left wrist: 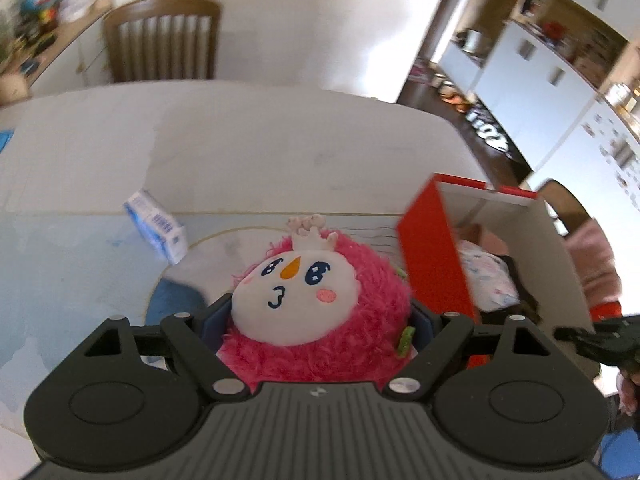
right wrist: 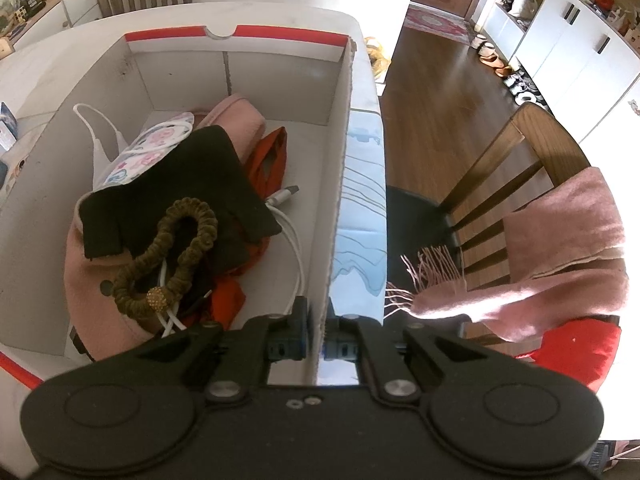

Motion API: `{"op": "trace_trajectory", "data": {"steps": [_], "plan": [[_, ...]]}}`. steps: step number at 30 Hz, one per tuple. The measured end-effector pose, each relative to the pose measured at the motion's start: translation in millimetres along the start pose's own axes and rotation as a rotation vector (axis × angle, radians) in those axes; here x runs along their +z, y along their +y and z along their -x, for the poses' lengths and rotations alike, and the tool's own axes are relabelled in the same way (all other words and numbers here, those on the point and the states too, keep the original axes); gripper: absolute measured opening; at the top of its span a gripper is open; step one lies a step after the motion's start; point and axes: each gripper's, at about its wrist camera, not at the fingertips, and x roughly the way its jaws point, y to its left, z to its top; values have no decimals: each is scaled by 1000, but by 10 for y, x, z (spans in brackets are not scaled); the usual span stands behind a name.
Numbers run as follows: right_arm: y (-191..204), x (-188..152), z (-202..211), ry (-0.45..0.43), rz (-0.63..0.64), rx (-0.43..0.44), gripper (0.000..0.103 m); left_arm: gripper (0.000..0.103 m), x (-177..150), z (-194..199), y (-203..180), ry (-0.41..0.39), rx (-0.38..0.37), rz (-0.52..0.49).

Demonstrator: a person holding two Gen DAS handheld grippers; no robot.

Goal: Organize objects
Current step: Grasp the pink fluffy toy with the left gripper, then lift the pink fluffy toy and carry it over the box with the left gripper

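My left gripper [left wrist: 316,320] is shut on a pink plush toy [left wrist: 320,300] with a white face, held above the table just left of the red and white cardboard box [left wrist: 432,248]. My right gripper [right wrist: 318,340] is shut on the box's right wall [right wrist: 340,184], one finger inside and one outside. The box holds a black glove [right wrist: 176,192], an olive scrunchie [right wrist: 172,256], a white cable [right wrist: 296,256], pink cloth [right wrist: 96,300], orange fabric [right wrist: 268,156] and a patterned mask [right wrist: 148,152].
A small blue and white carton [left wrist: 156,228] lies on the table [left wrist: 240,152] left of the toy. A wooden chair [left wrist: 164,40] stands at the far side. Another chair [right wrist: 520,168] with a pink scarf [right wrist: 560,248] stands right of the box.
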Motion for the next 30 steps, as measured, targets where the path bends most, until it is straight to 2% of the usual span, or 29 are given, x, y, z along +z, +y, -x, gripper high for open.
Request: {"op": "trace_trajectory", "data": {"steps": [9, 16, 23, 30], "plan": [[-11, -4, 18, -8, 1, 6, 4, 86, 54, 137, -703, -20, -91, -173], [-13, -2, 30, -12, 6, 7, 4, 86, 103, 93, -1250, -13, -134, -313], [-15, -5, 28, -15, 5, 9, 4, 86, 143, -63, -1713, -7, -160, -395], [-16, -7, 24, -18, -1, 12, 4, 86, 164, -403, -2142, 7, -155, -474]]}}
